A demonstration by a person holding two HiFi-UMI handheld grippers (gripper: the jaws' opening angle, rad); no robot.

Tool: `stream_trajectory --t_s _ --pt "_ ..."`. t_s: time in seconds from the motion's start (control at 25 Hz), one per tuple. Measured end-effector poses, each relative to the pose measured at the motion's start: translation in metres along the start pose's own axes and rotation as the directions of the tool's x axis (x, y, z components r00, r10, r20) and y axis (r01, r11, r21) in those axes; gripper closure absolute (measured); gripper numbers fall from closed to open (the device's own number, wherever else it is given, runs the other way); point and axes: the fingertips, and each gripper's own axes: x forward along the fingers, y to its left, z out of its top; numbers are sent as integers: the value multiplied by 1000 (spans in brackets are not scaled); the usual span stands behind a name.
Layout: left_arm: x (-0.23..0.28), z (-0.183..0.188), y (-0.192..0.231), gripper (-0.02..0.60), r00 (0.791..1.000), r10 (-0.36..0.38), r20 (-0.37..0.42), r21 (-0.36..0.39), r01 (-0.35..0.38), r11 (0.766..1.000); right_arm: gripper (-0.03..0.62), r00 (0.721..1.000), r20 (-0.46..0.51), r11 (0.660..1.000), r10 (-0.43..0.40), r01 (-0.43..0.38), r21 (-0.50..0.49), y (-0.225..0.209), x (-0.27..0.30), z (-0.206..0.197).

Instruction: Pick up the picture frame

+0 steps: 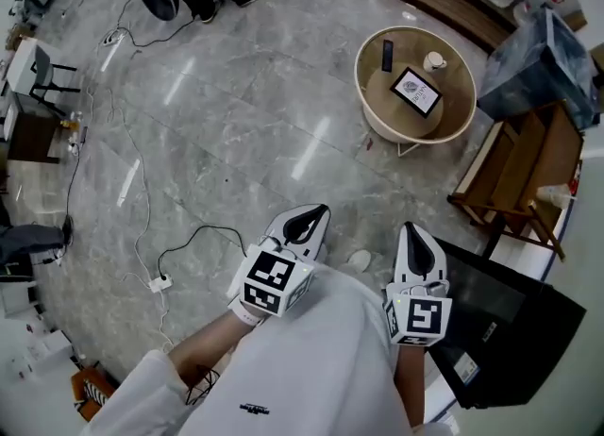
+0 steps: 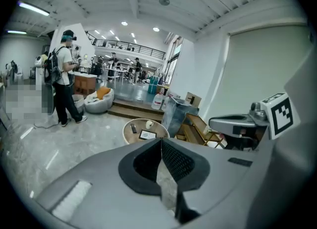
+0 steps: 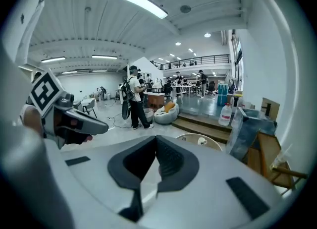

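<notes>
**One picture frame, untouched; both grippers shut and empty**

- Frame sits near the middle of the round table, dark border, pale face up. Can't tell whether it lies flat or is propped.
- Same table: dark slab toward the far side, small white cup beside it.
- Wooden rack just right of the table.
- Left gripper and right gripper are both well short of the table, over bare marble floor, noses dipped and aimed toward it.
- Each gripper's jaws meet at the tip with nothing between them.

Step in hand, as I read it: the approach, with no reach begun yet. The next move calls for closing the gap to the table, spreading one pair of jaws, then coming in at a frame edge. The rim looks thin, so a low, square pinch is likely needed.
</notes>
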Motion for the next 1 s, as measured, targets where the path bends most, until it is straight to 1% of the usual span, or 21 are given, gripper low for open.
stream_trajectory --t_s 0.08,0.16,0.24,0.44,0.56,0.76,1.0 --pt "-2 3 -1 575 1000 -6 14 22 6 1000 588 999 32 1000 -19 19 10 0 -4 3" --pt "-4 7 4 575 999 -11 30 23 10 1000 589 999 53 999 -11 9 35 6 -4 5" --pt "-9 11 12 575 999 -15 46 26 14 1000 589 998 60 999 -17 15 37 15 -3 6" --pt "-12 30 38 575 995 -46 83 71 40 997 589 995 62 996 -73 76 -37 27 12 21" --pt "-5 39 48 575 994 -63 84 81 56 995 588 995 52 995 -81 83 -52 27 25 27" --pt "24 56 71 575 996 -50 79 65 44 997 588 997 38 998 -63 64 -26 11 64 34" --pt "77 84 108 575 998 3 66 43 -6 999 588 999 26 1000 -26 25 14 -27 136 43"
